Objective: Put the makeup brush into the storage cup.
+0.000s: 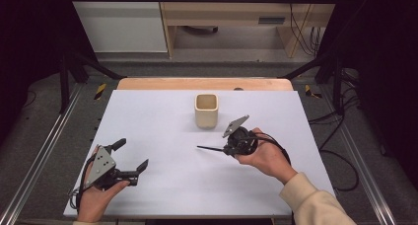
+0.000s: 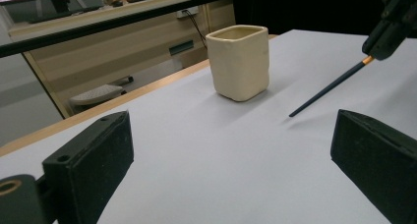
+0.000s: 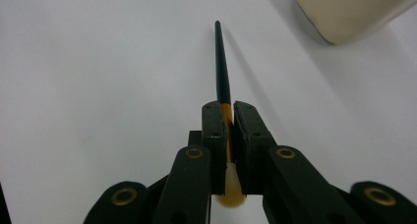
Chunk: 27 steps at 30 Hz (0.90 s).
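Note:
A cream square cup (image 1: 206, 110) (image 2: 239, 62) (image 3: 344, 13) stands upright at the middle back of the white sheet. My right gripper (image 1: 227, 150) (image 3: 227, 108) is shut on a thin black stick (image 1: 209, 148) (image 2: 324, 89) (image 3: 221, 67), gripping it at its orange band. The stick points left, its tip low over the sheet just in front of the cup. My left gripper (image 1: 132, 155) (image 2: 231, 160) rests at the sheet's front left corner, jaws wide apart with nothing between them, facing the cup. In the left gripper view the right gripper (image 2: 376, 47) hangs at the top right.
The white sheet (image 1: 162, 131) covers a wooden table whose edge (image 1: 197, 83) shows at the back. Metal rails and cables run along both sides on the floor. A wooden desk stands beyond the table.

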Motion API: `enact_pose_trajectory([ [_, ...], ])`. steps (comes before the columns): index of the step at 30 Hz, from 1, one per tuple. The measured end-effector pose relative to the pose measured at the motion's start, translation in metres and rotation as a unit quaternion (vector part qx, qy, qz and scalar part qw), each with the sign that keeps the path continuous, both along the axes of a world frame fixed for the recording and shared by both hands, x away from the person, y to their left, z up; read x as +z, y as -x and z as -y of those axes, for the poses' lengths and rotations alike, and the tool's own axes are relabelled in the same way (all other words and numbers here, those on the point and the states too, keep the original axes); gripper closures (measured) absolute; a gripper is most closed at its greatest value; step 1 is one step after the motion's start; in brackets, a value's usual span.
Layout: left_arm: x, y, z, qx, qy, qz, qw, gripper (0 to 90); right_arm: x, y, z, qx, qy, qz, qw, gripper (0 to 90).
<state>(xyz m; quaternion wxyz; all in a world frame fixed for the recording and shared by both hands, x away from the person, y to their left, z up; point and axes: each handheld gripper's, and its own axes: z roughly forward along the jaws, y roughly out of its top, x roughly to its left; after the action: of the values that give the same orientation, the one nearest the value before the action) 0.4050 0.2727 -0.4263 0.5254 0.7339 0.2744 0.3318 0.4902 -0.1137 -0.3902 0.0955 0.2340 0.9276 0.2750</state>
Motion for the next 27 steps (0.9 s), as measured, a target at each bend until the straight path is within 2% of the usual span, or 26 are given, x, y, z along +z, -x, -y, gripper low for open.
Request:
enact_pose_trajectory([
  [4,0.003,-0.001,0.015,-0.021,-0.03,0.0,0.9993,1.9,0.005,-0.001,-0.001,0.0,-0.003,-0.001,1.0,84.2],
  [7,0.004,-0.003,0.027,-0.037,-0.043,-0.002,0.9984,1.9,0.008,-0.003,0.0,0.002,-0.004,0.0,1.0,84.2],
  [13,0.001,-0.008,0.044,-0.063,-0.076,-0.012,0.995,2.1,0.013,-0.005,0.002,0.004,-0.007,-0.001,1.0,84.2],
  [21,0.005,-0.012,0.06,-0.078,-0.099,-0.012,0.9919,3.9,0.017,-0.007,0.003,0.003,-0.011,-0.002,0.9999,84.2],
  [23,0.006,-0.014,0.063,-0.08,-0.104,-0.01,0.9913,4.1,0.018,-0.006,0.003,0.005,-0.01,-0.002,0.9999,84.2],
  [24,0.006,-0.016,0.065,-0.08,-0.099,-0.008,0.9918,4.2,0.019,-0.006,0.003,0.007,-0.01,-0.002,0.9999,84.2],
  [27,0.007,-0.02,0.07,-0.087,-0.106,-0.008,0.9906,4.7,0.021,-0.005,0.003,0.008,-0.01,-0.004,0.9999,84.2],
])
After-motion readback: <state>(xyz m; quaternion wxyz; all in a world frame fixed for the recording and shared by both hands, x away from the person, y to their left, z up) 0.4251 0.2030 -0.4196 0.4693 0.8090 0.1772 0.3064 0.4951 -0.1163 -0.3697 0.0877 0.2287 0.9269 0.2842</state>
